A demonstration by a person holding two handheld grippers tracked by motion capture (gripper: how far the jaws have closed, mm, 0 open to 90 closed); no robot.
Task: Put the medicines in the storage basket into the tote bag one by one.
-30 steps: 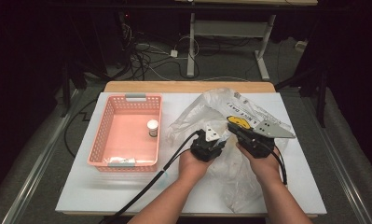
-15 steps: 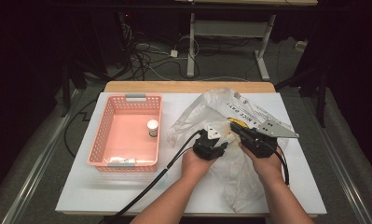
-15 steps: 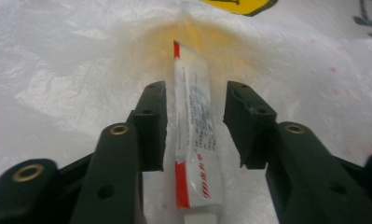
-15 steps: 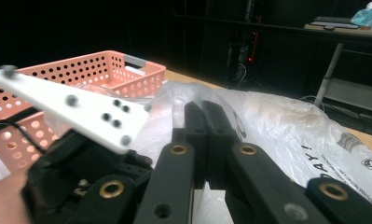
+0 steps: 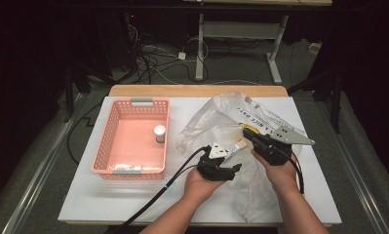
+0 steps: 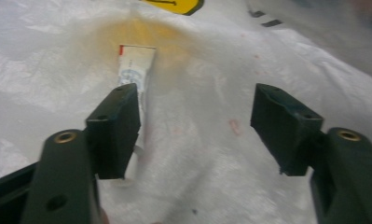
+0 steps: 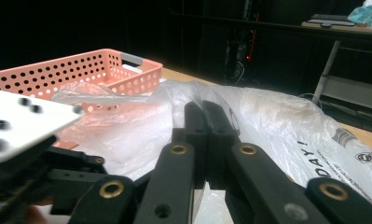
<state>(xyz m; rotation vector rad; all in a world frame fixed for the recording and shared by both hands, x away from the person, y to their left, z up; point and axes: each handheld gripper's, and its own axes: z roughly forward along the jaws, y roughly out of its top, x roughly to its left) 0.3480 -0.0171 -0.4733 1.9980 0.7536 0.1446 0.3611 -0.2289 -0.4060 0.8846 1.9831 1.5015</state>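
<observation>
Left gripper [image 5: 233,168] sat nearest the person, over the near half of the plastic bag [image 5: 250,185]. Its jaws had just been opening and stood well apart. In the left gripper view [image 6: 195,126] nothing was pinched between the pads; only bag film lay beneath the gap. A small tube or sachet [image 6: 134,70] with a white-and-blue label showed through the film, just beyond the left jaw's tip. Whether that pad touched it, couldn't tell. The film there had a yellowish tint, and a yellow print [image 6: 174,4] sat at the far edge of that view.

Right gripper [image 5: 253,136] was just beside the left one, a bit farther up the table, on the bag's printed part. Jaws were together in the right gripper view [image 7: 207,116], clamped on a fold of the bag [image 7: 267,116], with film bunched around the tips. The left gripper's white plate [image 7: 20,121] showed blurred at the near left of that view.

The bag lay crumpled across the right half of the white table [image 5: 85,204], black lettering [image 5: 253,117] on its far part.

Left of the bag, apart from it, stood the pink basket [image 5: 109,141]. A small white-capped bottle [image 5: 159,133] stood upright inside near its right wall, and a flat pale item [image 5: 126,167] lay against its near wall.
</observation>
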